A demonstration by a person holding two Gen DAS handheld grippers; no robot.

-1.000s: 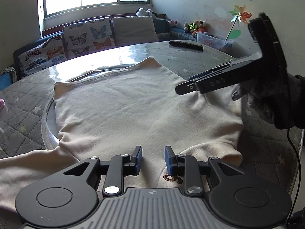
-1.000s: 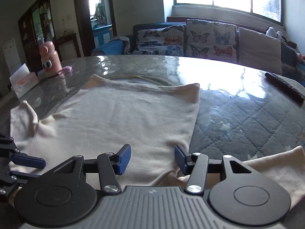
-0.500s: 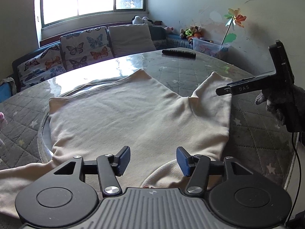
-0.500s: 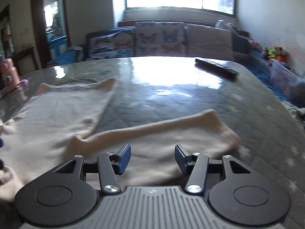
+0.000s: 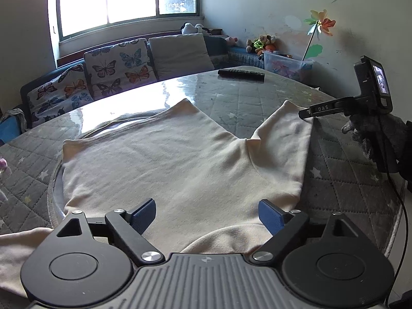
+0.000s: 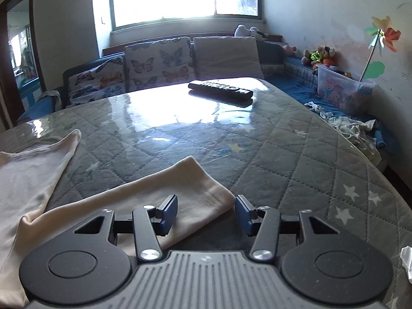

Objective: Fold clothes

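Note:
A cream long-sleeved top [image 5: 164, 164] lies flat on the round quilted table [image 5: 334, 170], its hem at the far side. My left gripper [image 5: 207, 213] is open just above the near collar edge, with nothing between its blue pads. One sleeve [image 6: 164, 188] stretches out to the right, its cuff toward the table's right edge. My right gripper [image 6: 207, 212] is open over that cuff, the cloth lying under the gap between the fingers. In the left wrist view the right gripper [image 5: 307, 113] hovers at the sleeve end, held by a gloved hand [image 5: 370, 134].
A black remote control [image 6: 220, 90] lies at the far side of the table. Butterfly cushions [image 6: 154, 61] line a sofa under the window. A plastic toy box [image 6: 342, 90] stands at the right, with a pinwheel [image 6: 383, 33] on the wall.
The left gripper opened wider and drew back above the collar. The right gripper swung right and now sits over the sleeve cuff, which lies stretched out on the table.

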